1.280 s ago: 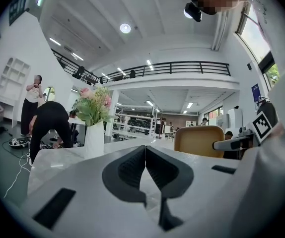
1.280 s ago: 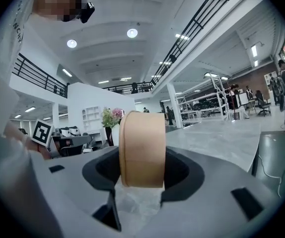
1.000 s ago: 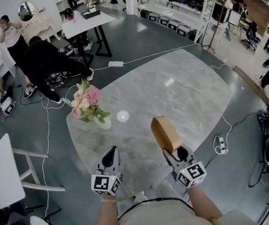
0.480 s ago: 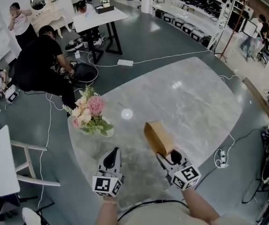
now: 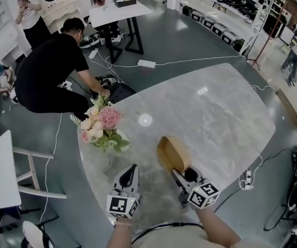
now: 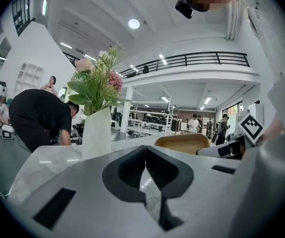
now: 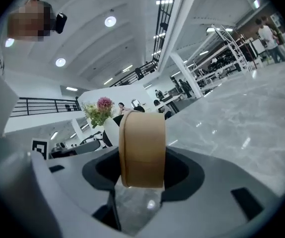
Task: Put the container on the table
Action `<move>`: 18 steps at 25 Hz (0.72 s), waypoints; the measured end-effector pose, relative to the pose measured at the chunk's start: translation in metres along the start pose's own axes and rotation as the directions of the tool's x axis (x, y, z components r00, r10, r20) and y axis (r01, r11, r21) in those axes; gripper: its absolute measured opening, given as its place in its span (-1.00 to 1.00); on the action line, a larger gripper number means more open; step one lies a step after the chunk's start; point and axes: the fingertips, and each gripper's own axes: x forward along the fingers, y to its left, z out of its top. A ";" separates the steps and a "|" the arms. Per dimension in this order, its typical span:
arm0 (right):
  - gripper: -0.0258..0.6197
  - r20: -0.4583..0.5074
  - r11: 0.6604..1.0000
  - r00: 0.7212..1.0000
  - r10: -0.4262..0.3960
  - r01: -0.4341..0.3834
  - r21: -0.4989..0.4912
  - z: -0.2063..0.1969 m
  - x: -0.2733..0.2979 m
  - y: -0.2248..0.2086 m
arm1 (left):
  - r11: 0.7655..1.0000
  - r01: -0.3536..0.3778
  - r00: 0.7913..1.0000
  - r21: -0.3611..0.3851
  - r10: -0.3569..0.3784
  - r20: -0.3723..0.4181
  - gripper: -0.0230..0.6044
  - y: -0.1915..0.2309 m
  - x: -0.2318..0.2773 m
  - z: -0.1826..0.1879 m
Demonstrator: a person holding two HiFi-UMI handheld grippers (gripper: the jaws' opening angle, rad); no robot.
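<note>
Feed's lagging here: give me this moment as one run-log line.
right tool: shut on container | container: tilted, over table | touchdown: unclear | left tool: shut, empty

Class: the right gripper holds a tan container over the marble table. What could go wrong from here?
1. The right gripper pinches the tan container by one side; it could slip or twist.
2. The container looks tilted; released so, it might tip over on the marble table.
3. The flower vase stands close on its left; a sideways swing could knock it.
</note>
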 end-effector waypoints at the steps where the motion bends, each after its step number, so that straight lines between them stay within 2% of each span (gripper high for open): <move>1: -0.23 0.000 1.000 1.000 0.002 -0.002 0.031 -0.003 0.003 -0.001 | 1.000 -0.005 1.000 0.001 0.005 -0.002 -0.91 0.001 0.000 -0.001; 7: -0.23 0.010 0.981 1.000 0.006 -0.007 0.195 -0.009 0.017 -0.009 | 1.000 -0.025 1.000 -0.003 0.025 -0.011 -0.91 0.005 0.000 -0.003; 11: -0.23 0.006 0.952 1.000 0.017 -0.018 0.305 -0.014 0.027 -0.013 | 1.000 -0.025 1.000 -0.005 0.025 -0.015 -0.91 0.004 0.002 -0.005; 14: -0.23 0.029 0.910 0.999 0.019 -0.029 0.413 -0.014 0.032 -0.019 | 1.000 -0.025 1.000 -0.005 0.025 -0.018 -0.91 0.003 0.002 -0.006; 18: -0.23 0.068 0.832 0.997 0.022 -0.056 0.552 -0.012 0.038 -0.026 | 1.000 -0.029 0.999 -0.011 0.028 -0.015 -0.91 0.004 0.003 -0.007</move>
